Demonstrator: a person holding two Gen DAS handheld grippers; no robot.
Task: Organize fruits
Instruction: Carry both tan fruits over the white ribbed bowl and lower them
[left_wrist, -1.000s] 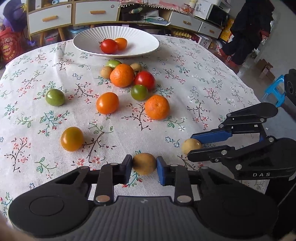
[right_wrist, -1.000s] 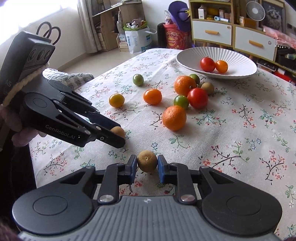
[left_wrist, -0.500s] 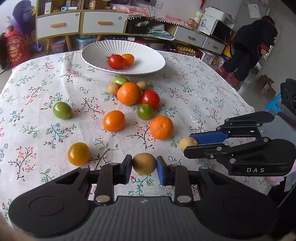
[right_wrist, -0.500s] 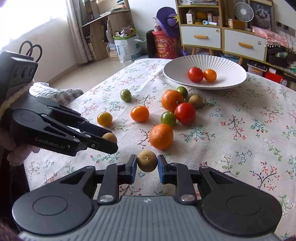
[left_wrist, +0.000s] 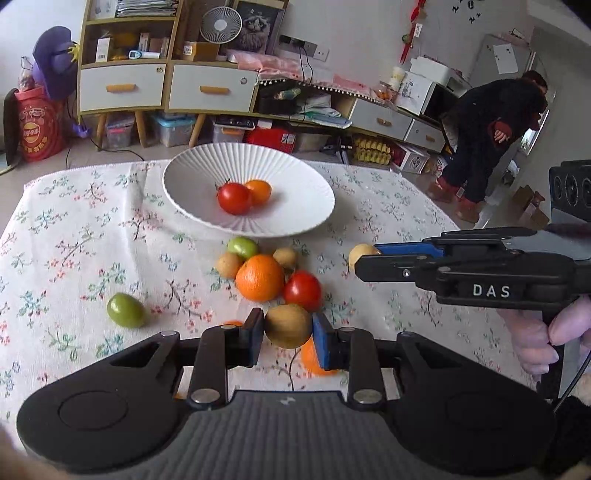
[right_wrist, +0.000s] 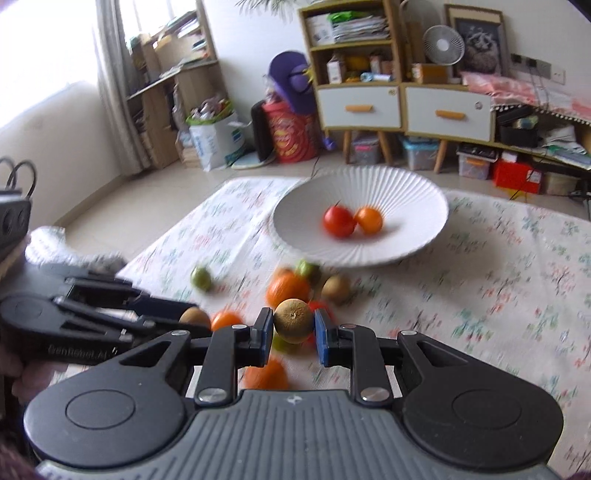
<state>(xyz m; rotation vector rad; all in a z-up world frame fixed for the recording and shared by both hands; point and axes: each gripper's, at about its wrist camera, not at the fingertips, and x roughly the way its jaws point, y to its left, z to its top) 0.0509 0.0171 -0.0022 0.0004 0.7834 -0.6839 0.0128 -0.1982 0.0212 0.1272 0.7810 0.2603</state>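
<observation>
Left wrist view: the left gripper (left_wrist: 288, 332) pinches a small brown-green round fruit (left_wrist: 288, 325); the right gripper (right_wrist: 293, 332) clamps another tan round fruit (right_wrist: 293, 320).

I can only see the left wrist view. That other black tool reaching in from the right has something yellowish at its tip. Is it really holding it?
Observer: Yes. In the right wrist view the right gripper is shut on a small brown fruit, which is squeezed between both blue pads.
Operator: What sort of fruit is it?
Observer: I can't name it for certain. It has rough brown skin and a little stem scar facing that camera.
Operator: Is there anything off to the left of the table that I'm missing?
Observer: A curtain beside a bright window.
</observation>
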